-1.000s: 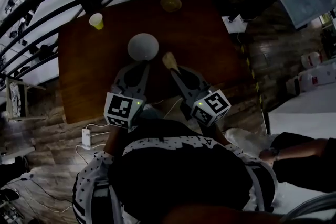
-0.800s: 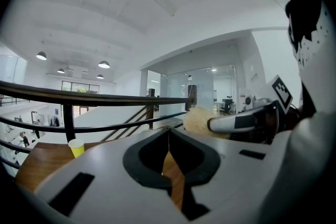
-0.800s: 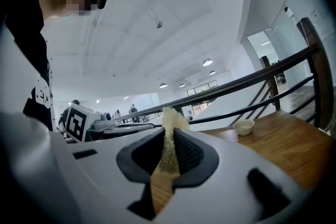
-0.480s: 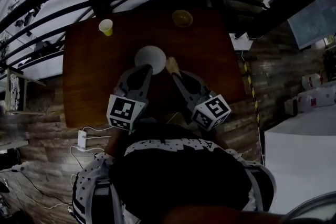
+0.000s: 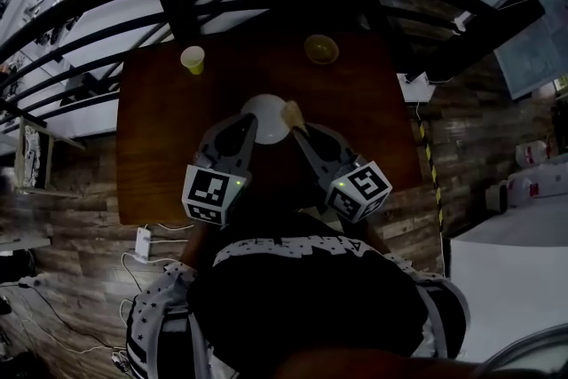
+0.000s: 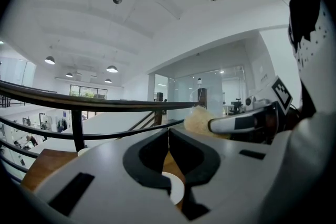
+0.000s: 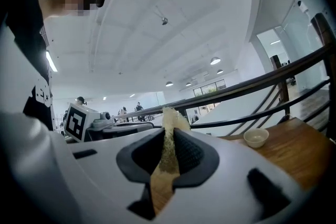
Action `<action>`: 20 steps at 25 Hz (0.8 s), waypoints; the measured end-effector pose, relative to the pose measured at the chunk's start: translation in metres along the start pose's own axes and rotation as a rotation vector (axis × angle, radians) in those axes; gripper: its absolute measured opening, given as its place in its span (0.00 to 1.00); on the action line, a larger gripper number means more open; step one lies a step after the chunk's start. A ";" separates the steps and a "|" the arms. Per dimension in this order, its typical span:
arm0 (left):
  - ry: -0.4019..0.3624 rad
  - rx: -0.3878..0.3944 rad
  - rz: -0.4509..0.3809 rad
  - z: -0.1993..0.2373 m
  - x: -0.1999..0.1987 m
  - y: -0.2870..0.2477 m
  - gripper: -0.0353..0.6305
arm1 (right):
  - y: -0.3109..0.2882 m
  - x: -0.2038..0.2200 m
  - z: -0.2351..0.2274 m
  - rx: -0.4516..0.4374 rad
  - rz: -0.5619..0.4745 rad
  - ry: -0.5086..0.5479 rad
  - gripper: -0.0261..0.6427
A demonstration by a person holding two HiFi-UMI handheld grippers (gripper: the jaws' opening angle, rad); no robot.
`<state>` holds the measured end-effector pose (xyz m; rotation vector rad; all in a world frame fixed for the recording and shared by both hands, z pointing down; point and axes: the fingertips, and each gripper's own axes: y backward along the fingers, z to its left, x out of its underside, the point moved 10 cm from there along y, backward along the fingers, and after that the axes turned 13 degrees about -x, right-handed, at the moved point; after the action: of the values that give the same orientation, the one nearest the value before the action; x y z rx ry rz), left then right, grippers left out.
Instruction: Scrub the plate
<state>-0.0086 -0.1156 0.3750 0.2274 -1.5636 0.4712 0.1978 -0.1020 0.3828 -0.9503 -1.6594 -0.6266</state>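
The white plate [image 5: 264,116], mid-table [image 5: 160,146], is being pinched at its near rim by the left gripper [image 5: 248,125]. A sponge [image 5: 292,112] is being clamped by the right gripper [image 5: 301,128] just beside it. Scrubbing is probably just being started, and the sponge likely needs pressing onto the plate.

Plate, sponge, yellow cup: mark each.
plate [image 5: 269,117], head view, its white middle.
sponge [image 7: 168,152], right gripper view, the part pinched between the jaws.
yellow cup [image 5: 193,59], head view, its open top.
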 end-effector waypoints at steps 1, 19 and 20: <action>0.001 -0.002 0.001 0.002 0.000 -0.001 0.07 | -0.003 0.000 -0.001 -0.003 0.001 0.002 0.11; 0.034 -0.092 -0.018 0.025 0.012 -0.011 0.07 | -0.052 -0.010 -0.025 -0.091 0.121 0.066 0.11; 0.034 -0.099 -0.018 0.027 0.015 -0.010 0.07 | -0.054 -0.009 -0.025 -0.097 0.126 0.069 0.11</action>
<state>-0.0292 -0.1343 0.3912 0.1561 -1.5461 0.3804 0.1668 -0.1541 0.3845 -1.0823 -1.5064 -0.6521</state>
